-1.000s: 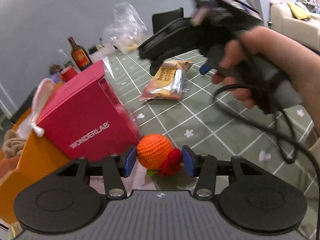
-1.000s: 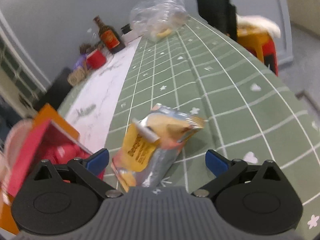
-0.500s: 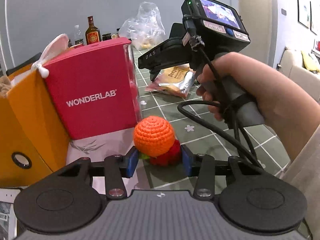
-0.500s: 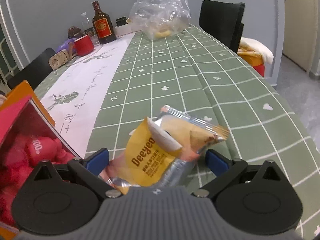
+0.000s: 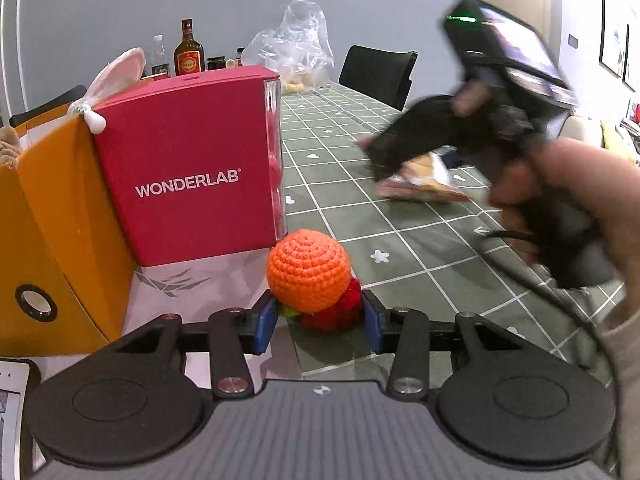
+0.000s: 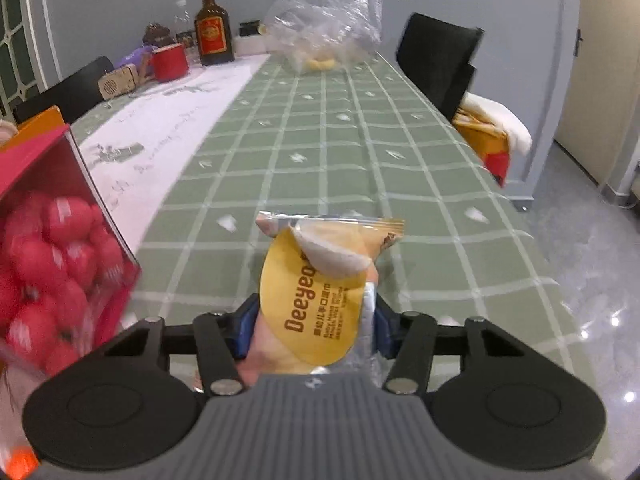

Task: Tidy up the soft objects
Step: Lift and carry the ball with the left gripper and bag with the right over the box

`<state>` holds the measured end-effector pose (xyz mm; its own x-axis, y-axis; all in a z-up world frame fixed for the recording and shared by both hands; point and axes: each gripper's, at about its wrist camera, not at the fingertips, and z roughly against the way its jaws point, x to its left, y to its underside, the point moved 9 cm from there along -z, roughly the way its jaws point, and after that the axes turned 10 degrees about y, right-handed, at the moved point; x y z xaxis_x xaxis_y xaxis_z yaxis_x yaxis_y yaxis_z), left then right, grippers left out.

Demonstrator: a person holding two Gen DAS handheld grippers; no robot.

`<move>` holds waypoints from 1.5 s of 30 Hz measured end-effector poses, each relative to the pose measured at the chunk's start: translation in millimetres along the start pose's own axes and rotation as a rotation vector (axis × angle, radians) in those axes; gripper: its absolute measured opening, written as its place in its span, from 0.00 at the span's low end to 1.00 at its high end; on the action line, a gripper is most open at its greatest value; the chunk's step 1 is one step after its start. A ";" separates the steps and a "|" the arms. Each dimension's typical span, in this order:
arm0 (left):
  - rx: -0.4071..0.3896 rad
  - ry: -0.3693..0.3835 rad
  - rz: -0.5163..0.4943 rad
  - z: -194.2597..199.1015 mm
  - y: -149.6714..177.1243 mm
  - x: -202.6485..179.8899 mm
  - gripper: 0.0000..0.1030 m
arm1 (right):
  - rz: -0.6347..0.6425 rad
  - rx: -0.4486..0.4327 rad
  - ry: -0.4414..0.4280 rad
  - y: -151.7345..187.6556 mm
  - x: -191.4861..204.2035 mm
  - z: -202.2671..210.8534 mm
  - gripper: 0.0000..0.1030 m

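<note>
Foil Deeyeo snack packet (image 6: 320,292) now pinched in right gripper (image 6: 314,326), which stood wide around it half a second ago | lifted off green checked tablecloth (image 6: 400,160) | left gripper (image 5: 318,322) still clamps crocheted orange toy (image 5: 308,276) beside red WONDERLAB box (image 5: 188,168) | both ready to stow.

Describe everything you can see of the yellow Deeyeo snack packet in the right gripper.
The yellow-and-silver foil Deeyeo snack packet is a soft sealed pouch with a crimped top edge, brown lettering and a picture of a pale bun. It stands lengthwise, lifted above the green checked tablecloth. The right gripper pinches its lower half, blue jaws pressing both sides. Only they touch it.
</note>
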<state>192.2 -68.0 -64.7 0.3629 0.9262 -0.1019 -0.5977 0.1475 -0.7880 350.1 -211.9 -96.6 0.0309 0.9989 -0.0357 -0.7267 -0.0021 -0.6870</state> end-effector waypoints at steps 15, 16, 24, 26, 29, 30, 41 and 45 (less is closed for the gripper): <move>-0.039 -0.018 0.020 5.1 -1.2 3.8 0.47 | -0.231 -0.018 -0.174 4.6 -22.5 23.2 0.51; -0.065 -0.007 0.014 8.8 -3.0 2.2 0.47 | -0.244 -0.023 -0.184 3.8 -23.8 24.9 0.51; -0.236 -0.087 -0.097 55.4 -12.9 -18.2 0.47 | -0.294 -0.180 -0.288 -15.9 -16.2 72.5 0.51; -0.263 -0.081 -0.104 74.5 -18.2 -20.7 0.47 | -0.356 -0.227 -0.383 -20.6 -12.1 93.5 0.51; -0.299 -0.110 -0.121 112.8 -27.2 -21.4 0.47 | -0.356 -0.265 -0.475 -22.0 2.5 120.8 0.51; -0.333 -0.107 -0.135 129.5 -31.4 -23.6 0.47 | -0.339 -0.278 -0.489 -22.3 9.7 129.6 0.51; -0.514 -0.335 -0.305 231.5 -90.8 18.0 0.47 | -0.156 -0.357 -0.588 -51.0 117.5 208.7 0.51; -0.448 -0.431 -0.275 225.3 -115.4 64.3 0.47 | -0.058 -0.359 -0.616 -59.6 170.5 220.0 0.51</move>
<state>123.5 52.7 156.5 0.0868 0.9449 0.3156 -0.1371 0.3251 -0.9357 247.7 -31.0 97.9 -0.4075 0.8426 0.3522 -0.4619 0.1425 -0.8754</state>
